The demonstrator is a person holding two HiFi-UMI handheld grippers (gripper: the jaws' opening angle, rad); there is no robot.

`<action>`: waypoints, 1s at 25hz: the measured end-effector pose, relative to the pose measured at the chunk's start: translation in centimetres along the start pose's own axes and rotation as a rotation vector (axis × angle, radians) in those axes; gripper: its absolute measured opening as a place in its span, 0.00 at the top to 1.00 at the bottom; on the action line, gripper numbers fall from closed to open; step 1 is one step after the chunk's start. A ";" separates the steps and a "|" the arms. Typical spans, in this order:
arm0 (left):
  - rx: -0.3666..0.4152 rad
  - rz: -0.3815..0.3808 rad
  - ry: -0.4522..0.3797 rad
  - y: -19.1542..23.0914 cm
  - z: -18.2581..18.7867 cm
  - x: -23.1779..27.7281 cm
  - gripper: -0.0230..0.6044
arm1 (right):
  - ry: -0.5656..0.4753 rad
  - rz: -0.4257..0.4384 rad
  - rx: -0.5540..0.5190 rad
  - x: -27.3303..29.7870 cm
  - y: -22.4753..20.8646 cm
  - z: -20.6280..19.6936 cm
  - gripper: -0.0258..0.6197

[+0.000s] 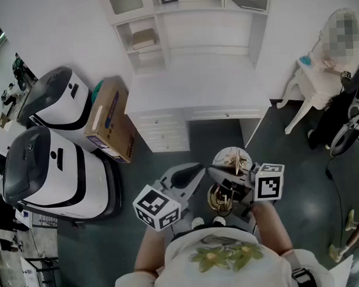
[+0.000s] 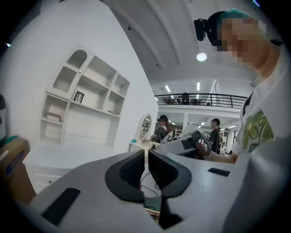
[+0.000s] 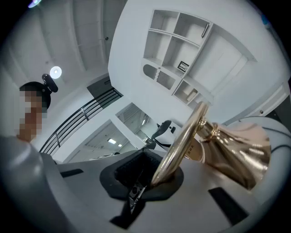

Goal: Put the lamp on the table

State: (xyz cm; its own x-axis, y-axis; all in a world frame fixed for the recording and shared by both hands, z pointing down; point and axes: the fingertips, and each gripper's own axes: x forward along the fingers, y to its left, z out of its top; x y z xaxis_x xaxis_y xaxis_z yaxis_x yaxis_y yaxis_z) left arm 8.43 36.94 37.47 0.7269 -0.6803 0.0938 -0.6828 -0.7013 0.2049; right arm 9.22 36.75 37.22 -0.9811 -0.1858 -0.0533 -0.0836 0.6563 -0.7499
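Note:
The lamp has a brass stem, a brass flared part, a white globe and a round brass base. My right gripper is shut on the brass stem and holds the lamp in the air in front of my chest, over the grey floor. The right gripper is a short way in front of the white table. My left gripper hangs just left of the lamp. Its jaws are shut with nothing between them. The table top shows past them.
A white shelf unit rises behind the table, with drawers under it. A cardboard box leans at the table's left, beside two white-and-grey machines. A person sits at the right by a white chair.

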 end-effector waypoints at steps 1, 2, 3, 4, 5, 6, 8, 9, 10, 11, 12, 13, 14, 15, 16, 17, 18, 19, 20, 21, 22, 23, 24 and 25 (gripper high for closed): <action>0.001 -0.003 -0.001 0.2 0.0 -0.1 0.89 | -0.001 -0.001 0.000 0.2 -0.1 0.0 0.91; 0.002 -0.006 -0.002 0.3 0.1 -0.2 0.89 | -0.002 -0.002 0.000 0.4 -0.1 0.0 0.91; 0.002 -0.010 -0.005 0.5 0.1 -0.4 0.89 | -0.002 -0.003 -0.001 0.7 -0.2 -0.1 0.91; 0.002 -0.013 -0.009 0.8 0.2 -0.5 0.89 | -0.002 -0.003 -0.003 0.9 -0.3 0.0 0.91; 0.001 -0.016 -0.014 1.1 0.2 -0.7 0.89 | -0.003 -0.003 -0.005 1.3 -0.3 0.0 0.91; -0.003 -0.018 -0.020 1.3 0.2 -0.9 0.89 | -0.005 -0.004 -0.008 1.6 -0.4 0.0 0.91; -0.010 -0.018 -0.028 1.8 0.1 -1.2 0.89 | -0.015 -0.005 -0.008 2.0 -0.6 -0.1 0.91; -0.011 -0.017 -0.029 2.0 0.0 -1.3 0.89 | -0.022 -0.005 -0.006 2.1 -0.7 0.0 0.91; -0.008 -0.017 -0.029 2.1 -0.1 -1.3 0.89 | -0.029 -0.003 -0.004 2.2 -0.7 0.1 0.91; -0.006 -0.018 -0.030 2.3 -0.1 -1.3 0.89 | -0.036 -0.002 -0.002 2.3 -0.8 0.4 0.91; -0.006 -0.018 -0.031 2.6 -0.1 -1.4 0.89 | -0.043 0.000 -0.001 2.4 -0.9 0.6 0.91; -0.011 -0.018 -0.035 2.9 0.0 -1.5 0.89 | -0.049 0.002 0.001 2.6 -1.0 0.8 0.91; -0.019 -0.018 -0.039 3.2 0.0 -1.6 0.89 | -0.052 0.005 0.003 2.9 -1.0 1.0 0.91; -0.029 -0.018 -0.043 3.5 0.0 -1.8 0.89 | -0.053 0.007 0.005 3.1 -1.0 1.1 0.91; -0.038 -0.018 -0.044 3.7 -0.1 -1.8 0.89 | -0.052 0.010 0.006 3.3 -1.1 1.2 0.91; -0.044 -0.017 -0.042 4.0 -0.3 -1.8 0.89 | -0.050 0.013 0.009 3.5 -1.2 1.2 0.91; -0.049 -0.016 -0.039 4.4 -0.4 -1.8 0.89 | -0.047 0.017 0.011 3.7 -1.4 1.3 0.91; -0.054 -0.014 -0.036 4.8 -0.6 -1.6 0.89 | -0.043 0.021 0.013 4.0 -1.6 1.4 0.91; -0.058 -0.012 -0.033 5.2 -0.7 -1.3 0.89 | -0.039 0.024 0.014 4.2 -2.0 1.6 0.91; -0.062 -0.011 -0.032 5.7 -0.8 -1.0 0.89 | -0.035 0.025 0.015 4.5 -2.4 1.8 0.91; -0.064 -0.010 -0.032 6.2 -0.9 -0.7 0.89 | -0.031 0.026 0.016 4.8 -2.9 2.0 0.91; -0.066 -0.009 -0.031 6.7 -0.9 -0.3 0.89 | -0.027 0.027 0.017 5.1 -3.3 2.2 0.91; -0.066 -0.008 -0.028 7.2 -0.9 0.0 0.89 | -0.023 0.029 0.018 5.4 -3.7 2.4 0.91; -0.065 -0.008 -0.024 7.7 -0.9 0.3 0.89 | -0.018 0.031 0.020 5.7 -4.1 2.6 0.91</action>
State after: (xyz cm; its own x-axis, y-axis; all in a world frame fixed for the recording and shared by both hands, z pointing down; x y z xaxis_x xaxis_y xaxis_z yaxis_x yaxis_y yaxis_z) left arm 3.47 31.55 39.94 0.7296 -0.6805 0.0684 -0.6704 -0.6917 0.2686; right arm 4.44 31.12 38.25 -0.9799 -0.1787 -0.0888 -0.0492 0.6475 -0.7605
